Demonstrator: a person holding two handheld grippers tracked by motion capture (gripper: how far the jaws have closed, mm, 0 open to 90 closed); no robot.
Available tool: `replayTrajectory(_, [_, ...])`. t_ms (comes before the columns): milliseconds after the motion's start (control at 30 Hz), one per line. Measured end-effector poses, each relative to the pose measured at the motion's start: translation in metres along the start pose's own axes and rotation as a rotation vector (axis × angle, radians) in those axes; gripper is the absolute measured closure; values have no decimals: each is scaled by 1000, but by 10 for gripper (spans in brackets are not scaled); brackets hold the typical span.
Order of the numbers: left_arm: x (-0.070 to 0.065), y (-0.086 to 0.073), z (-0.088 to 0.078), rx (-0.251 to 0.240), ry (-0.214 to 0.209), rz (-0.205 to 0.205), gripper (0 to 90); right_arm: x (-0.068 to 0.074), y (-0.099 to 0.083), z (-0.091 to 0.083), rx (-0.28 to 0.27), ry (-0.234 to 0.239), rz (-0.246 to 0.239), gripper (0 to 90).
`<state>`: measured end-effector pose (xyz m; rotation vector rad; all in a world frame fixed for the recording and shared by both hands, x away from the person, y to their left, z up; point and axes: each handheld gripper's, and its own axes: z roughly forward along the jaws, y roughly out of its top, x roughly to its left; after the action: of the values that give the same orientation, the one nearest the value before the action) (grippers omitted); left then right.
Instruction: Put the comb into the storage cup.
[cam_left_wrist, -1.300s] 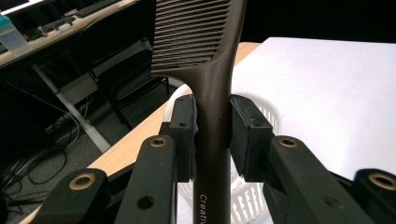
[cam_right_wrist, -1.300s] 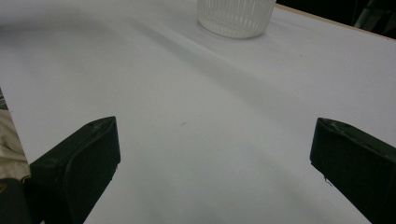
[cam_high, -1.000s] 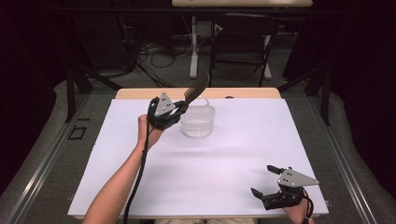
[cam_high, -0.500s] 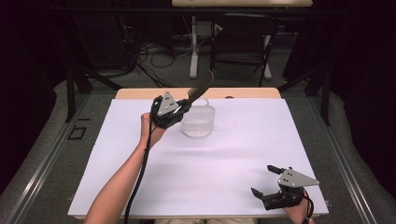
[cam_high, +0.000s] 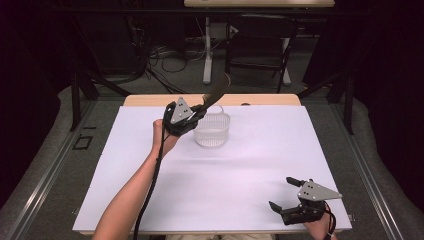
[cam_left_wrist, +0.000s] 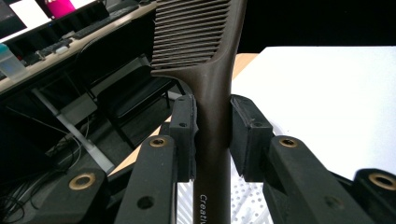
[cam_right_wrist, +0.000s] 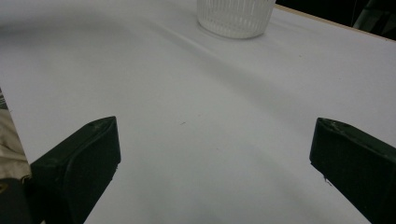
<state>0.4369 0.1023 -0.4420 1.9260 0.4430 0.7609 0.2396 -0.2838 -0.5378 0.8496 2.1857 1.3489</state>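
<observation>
The left hand-held gripper pinches the smooth handle of a dark brown plastic comb between its two black rubbery pads, which press flat on either side just below the teeth. In the left gripper view the comb stands upright between the jaws, its fine parallel teeth fanning to one side and pale lettering running along the handle. In the high view the comb slants up and away from the gripper, raised above the far rim of one small, round, white perforated plastic basket. That basket sits on the white sheet covering the worktop, near its far edge, where a strip of bare light wood shows.

The right hand-held gripper rests low at the near right corner of the worktop, well apart from the basket, its two jaws spread wide with nothing between them. In the right gripper view the blunt black jaw tips frame smooth, matte white sheet running up to the ribbed basket.

One comb, one basket, two grippers. The broad middle and the left and right of the sheet lie open; dark floor surrounds the worktop.
</observation>
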Motion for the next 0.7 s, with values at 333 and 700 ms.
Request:
replayTrajectory(333, [1, -1, 5, -6, 1, 10, 723, 0, 0, 0, 6, 2, 2, 15])
replayTrajectory(700, [1, 1, 12, -26, -7, 14, 723, 0, 0, 0, 3, 1, 2, 15])
